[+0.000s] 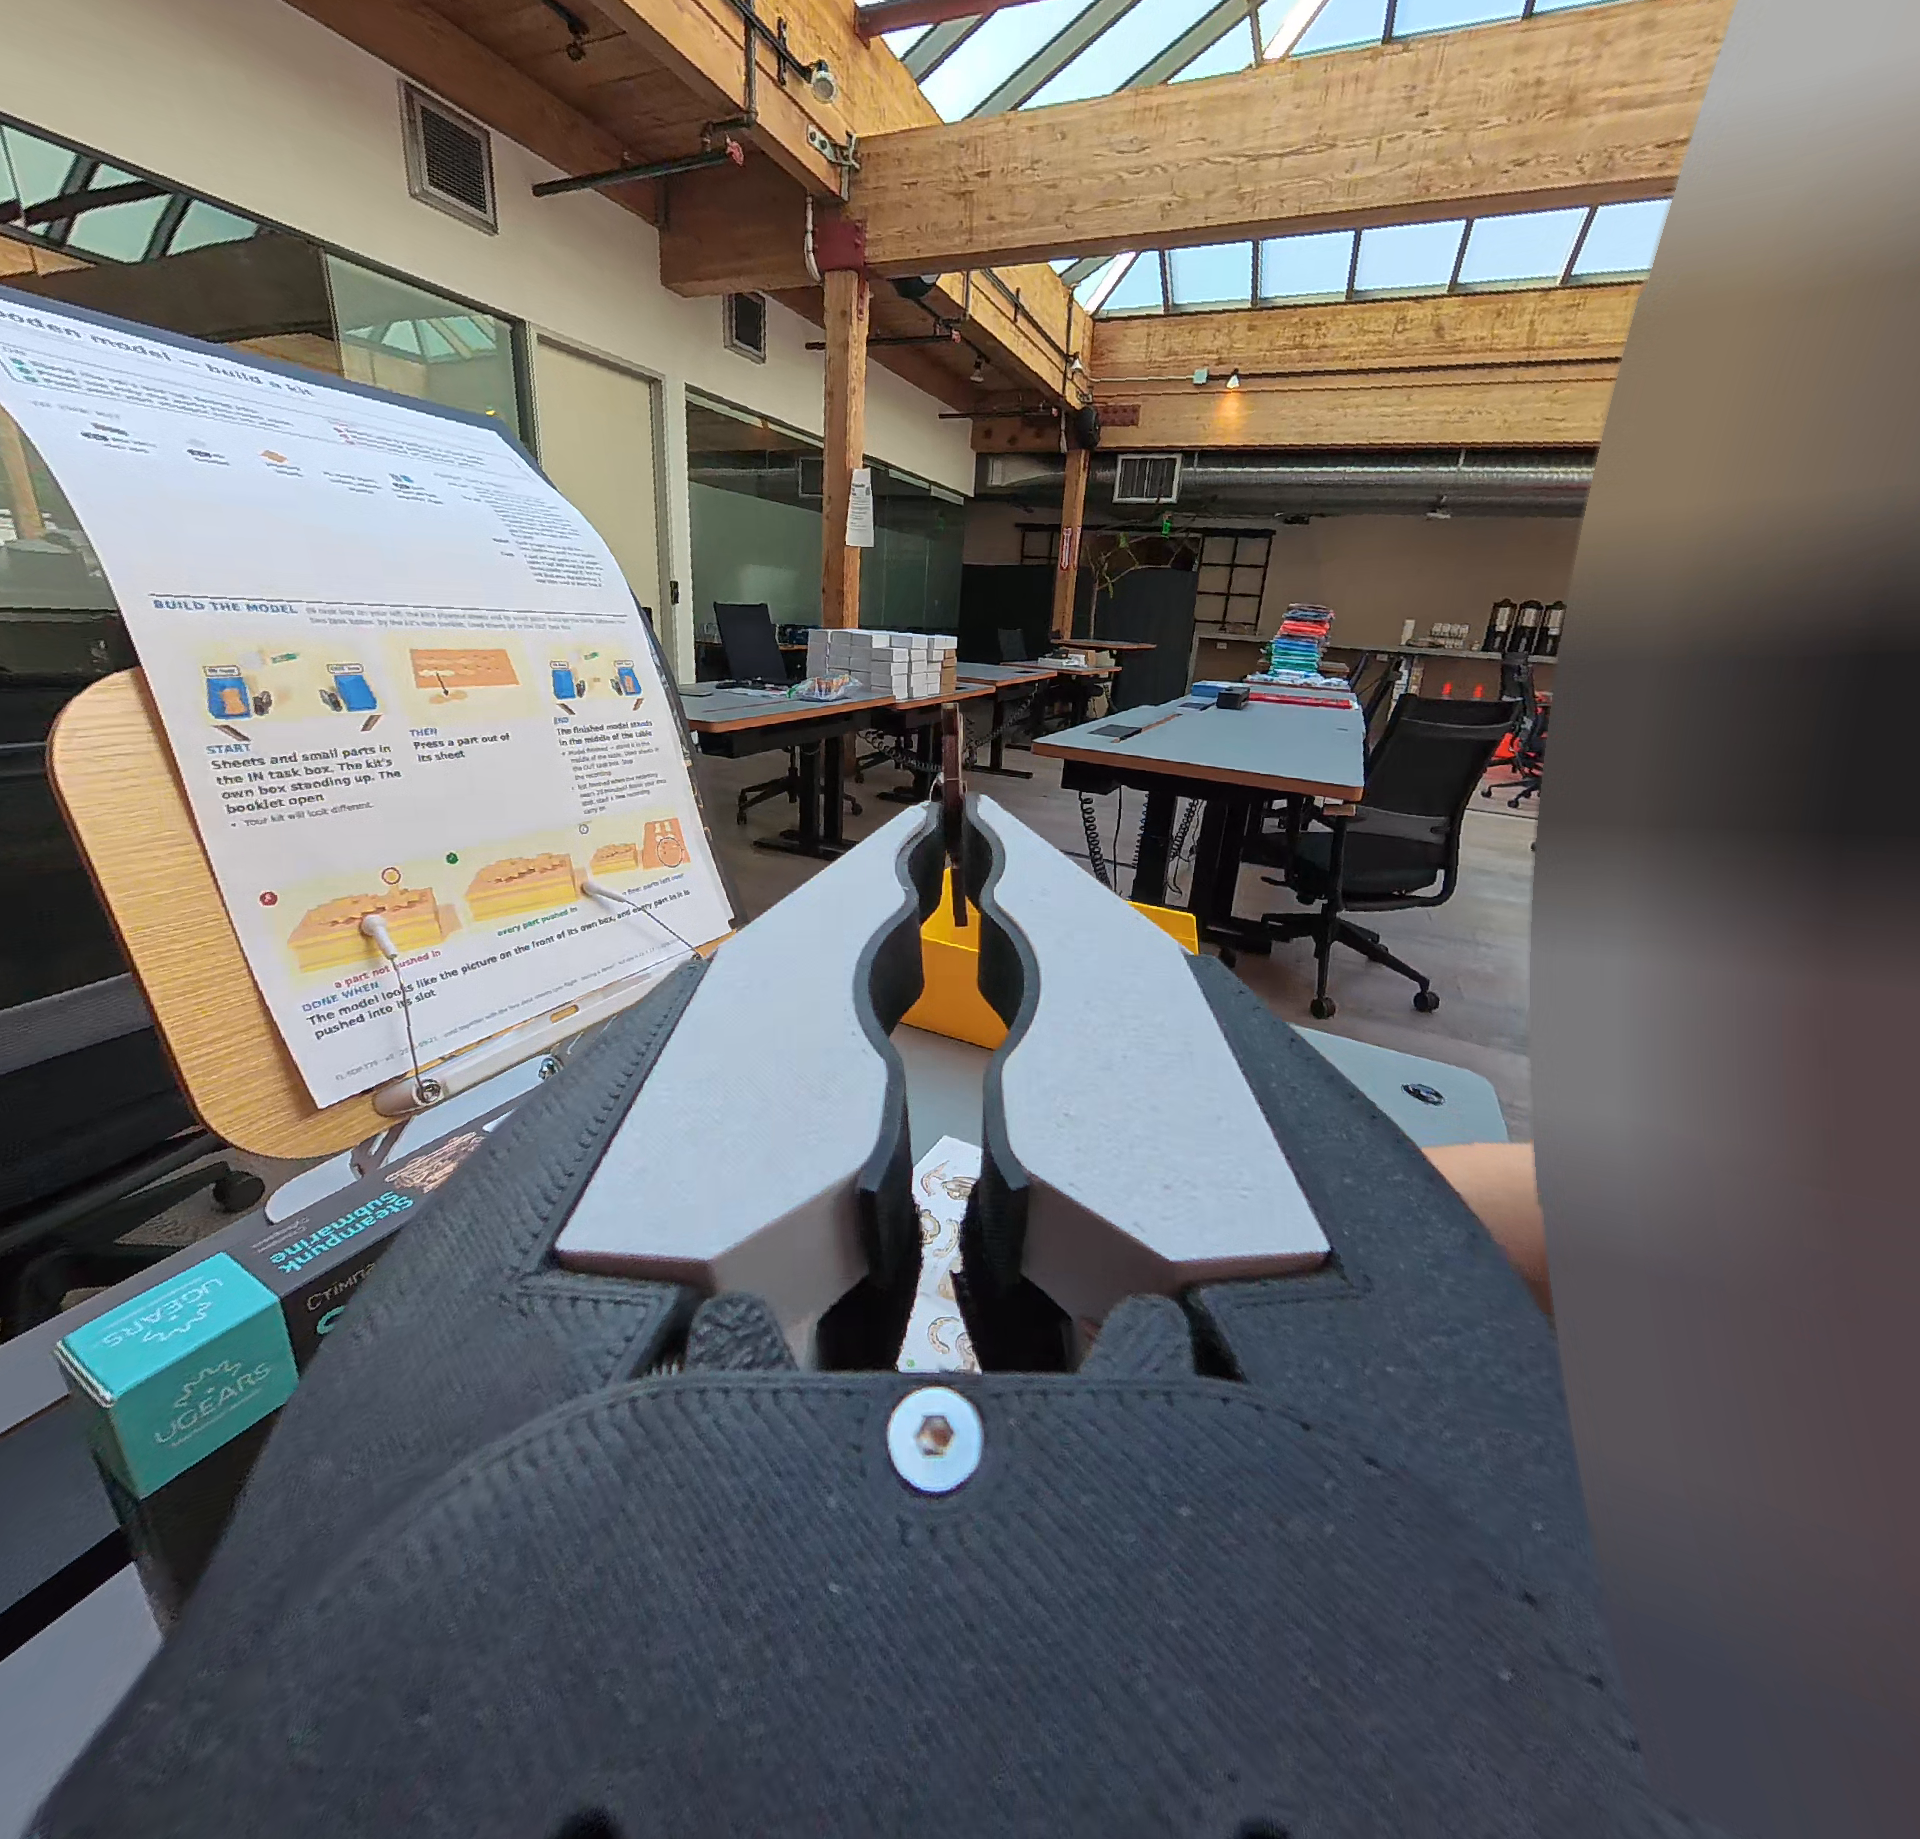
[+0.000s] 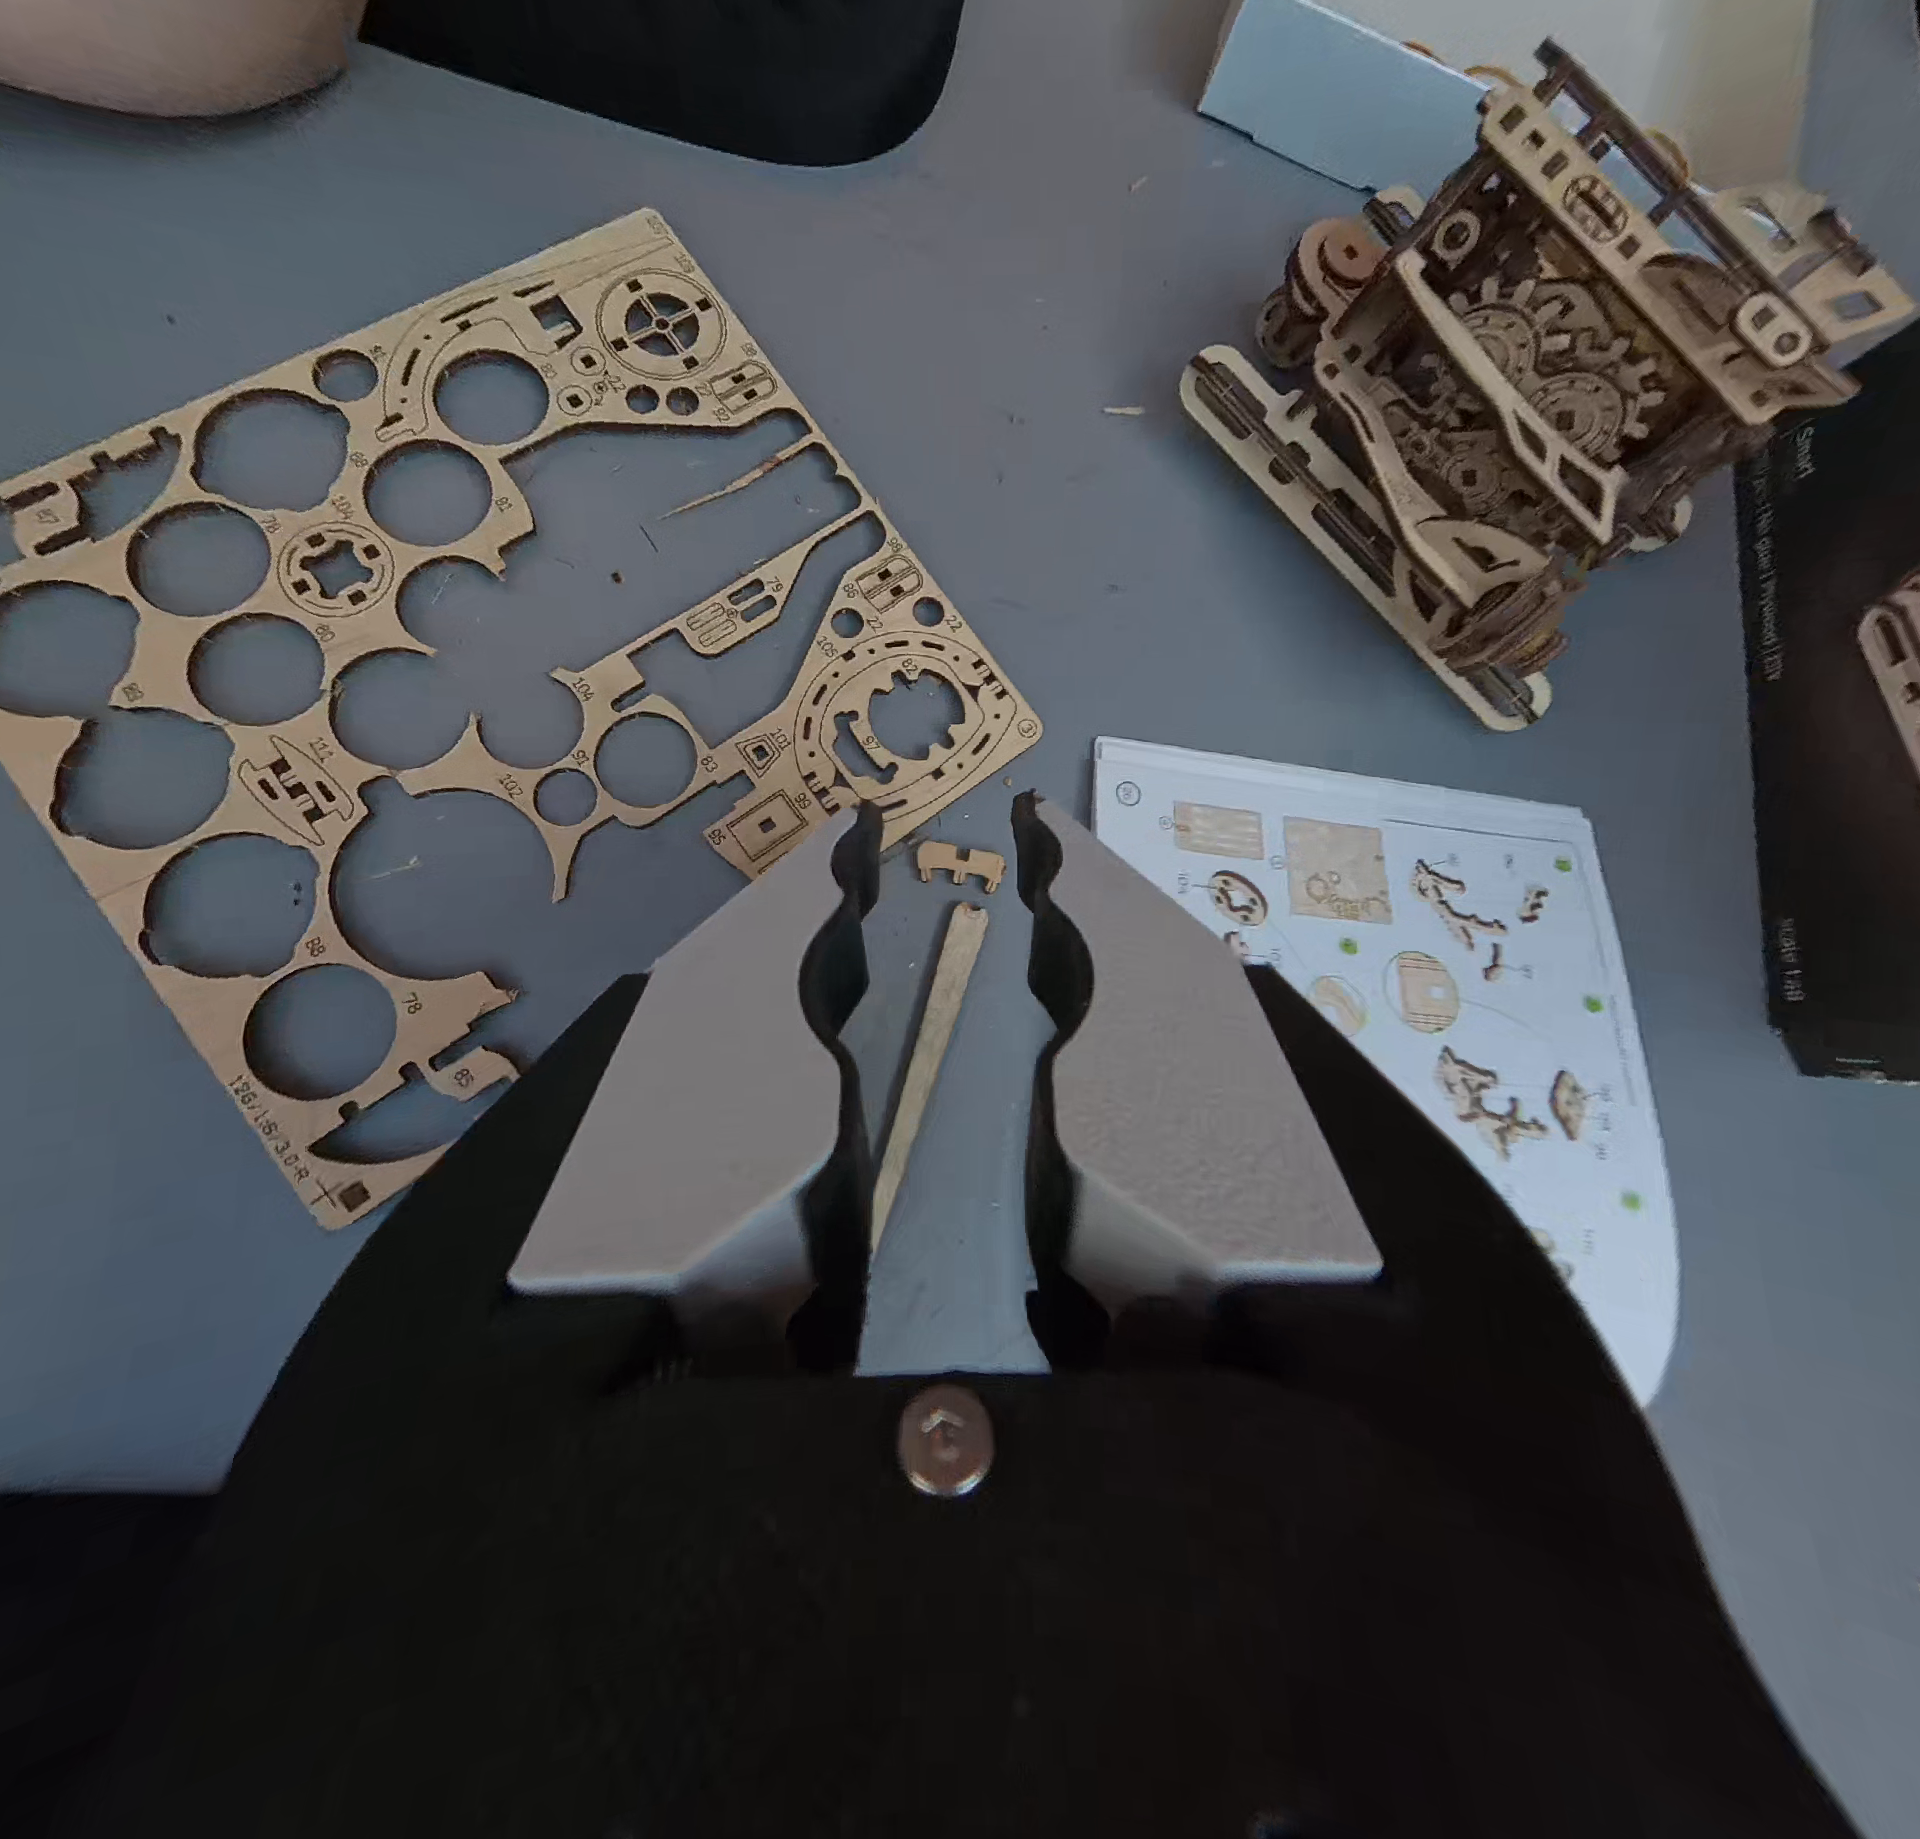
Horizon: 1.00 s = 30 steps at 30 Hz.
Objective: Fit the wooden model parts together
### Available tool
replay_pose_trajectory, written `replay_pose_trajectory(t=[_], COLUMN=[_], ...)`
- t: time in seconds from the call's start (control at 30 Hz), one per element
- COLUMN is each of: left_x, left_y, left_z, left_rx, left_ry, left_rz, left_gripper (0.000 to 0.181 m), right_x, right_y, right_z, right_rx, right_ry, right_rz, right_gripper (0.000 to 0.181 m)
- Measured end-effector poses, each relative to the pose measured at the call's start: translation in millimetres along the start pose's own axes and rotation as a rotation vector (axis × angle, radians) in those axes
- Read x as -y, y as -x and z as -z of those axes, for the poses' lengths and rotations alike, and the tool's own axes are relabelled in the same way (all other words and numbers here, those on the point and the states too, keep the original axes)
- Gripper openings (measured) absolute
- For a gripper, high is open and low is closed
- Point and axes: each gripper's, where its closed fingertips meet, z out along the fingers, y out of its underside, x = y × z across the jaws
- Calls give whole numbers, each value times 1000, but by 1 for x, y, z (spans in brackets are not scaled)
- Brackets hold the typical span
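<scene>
My left gripper (image 1: 954, 821) is raised off the table and shut on a thin flat wooden part (image 1: 951, 750) that sticks up edge-on past its tips. My right gripper (image 2: 943, 821) is open and points down at the grey table (image 2: 1039, 355). A small loose wooden piece (image 2: 961, 863) and a thin wooden stick (image 2: 932, 1041) lie between its fingers. A laser-cut wooden sheet (image 2: 436, 667) with many punched-out holes lies to the left. The partly built wooden model (image 2: 1496, 407) stands at the upper right.
An open instruction booklet (image 2: 1434, 1010) lies right of my right gripper, a black box (image 2: 1829, 750) at the right edge, a white box (image 2: 1455, 23) behind the model. In the left wrist view, an instruction sheet on a wooden stand (image 1: 416, 750), the kit box (image 1: 208, 1363) and a yellow bin (image 1: 951, 979). One gripper's finger ends stand about 35 cm off the other's.
</scene>
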Motion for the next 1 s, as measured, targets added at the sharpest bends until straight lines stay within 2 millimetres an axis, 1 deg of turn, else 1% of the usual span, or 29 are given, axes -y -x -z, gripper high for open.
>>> replay_pose_trajectory(t=[0.03,0.07,0.17,0.23,0.33,0.43,0.6,0.63,0.7,0.73,0.77,0.8,0.83,0.87,0.9,0.93,1.0], left_x=[1,1,-1,-1,-1,1,-3,-5,-8,-9,-12,-14,-18,-20,-23,-24,-26], left_y=[-2,-3,-7,-9,-11,-13,-10,-10,-10,-11,-12,-14,-16,-17,-18,-19,-21], left_z=[0,-1,-4,-4,-4,-3,-7,-8,-11,-12,-14,-15,-17,-19,-20,-22,-24], left_rx=[-8,-16,-30,-39,-39,-47,-52,-56,-63,-68,-75,-85,-96,-100,-100,-100,-109], left_ry=[-6,-4,6,5,10,2,14,17,27,35,46,60,77,93,103,109,115], left_rz=[0,0,-1,-1,-14,-14,-5,-2,1,1,1,-1,-5,-9,-15,-18,-15], left_gripper=[0,0,0,0,0,0,0,0,0,0,0,0,0,0,0,0,0], right_x=[-2,-5,-25,-31,-27,-27,-29,-28,-27,-24,-19,-12,-1,11,18,17,3], right_y=[1,-2,-3,0,2,0,-3,-1,0,0,-4,-10,-16,-20,-21,-22,-29], right_z=[-3,-5,-15,-20,-24,-25,-25,-25,-24,-21,-16,-7,6,20,33,41,48], right_rx=[-22,-60,-86,-73,-55,-42,0,17,36,40,32,8,-14,-14,-3,-8,-70], right_ry=[-33,-56,-4,9,-25,-39,-67,-71,-71,-91,-122,-161,-230,-307,-358,-357,-318], right_rz=[-47,-88,-129,-138,-156,-193,-250,-246,-229,-222,-221,-227,-236,-248,-256,-266,-260], right_gripper=[26,27,28,29,27,26,29,22,19,5,1,0,0,0,0,0,0])
